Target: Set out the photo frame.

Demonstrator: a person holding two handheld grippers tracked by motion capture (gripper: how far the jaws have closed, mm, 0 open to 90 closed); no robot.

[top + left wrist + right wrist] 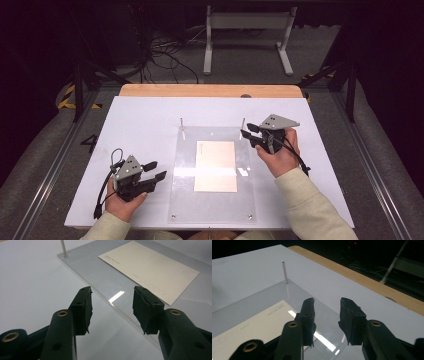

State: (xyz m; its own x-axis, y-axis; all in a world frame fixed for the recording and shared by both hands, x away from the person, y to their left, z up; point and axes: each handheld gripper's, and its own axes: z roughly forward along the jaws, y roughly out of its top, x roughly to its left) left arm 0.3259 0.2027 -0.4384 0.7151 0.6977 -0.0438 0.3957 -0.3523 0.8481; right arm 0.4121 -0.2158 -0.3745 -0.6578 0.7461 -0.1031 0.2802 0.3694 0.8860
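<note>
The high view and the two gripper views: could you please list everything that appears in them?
White board: one, white, covering most of the table.
Wooden table edge: one, light brown, along the far side.
Clear plate: one, transparent, lying flat mid-board.
Metal pins: two, silver, upright at the plate's far corners.
Card: one, cream, lying in the middle of the plate's area.
White stand: one, on the floor beyond the table.
Cables: several, black, on the floor.
Left hand-held gripper: black, jaws apart, left of the plate.
Right hand-held gripper: black, jaws apart, over the plate's far right corner.
</note>
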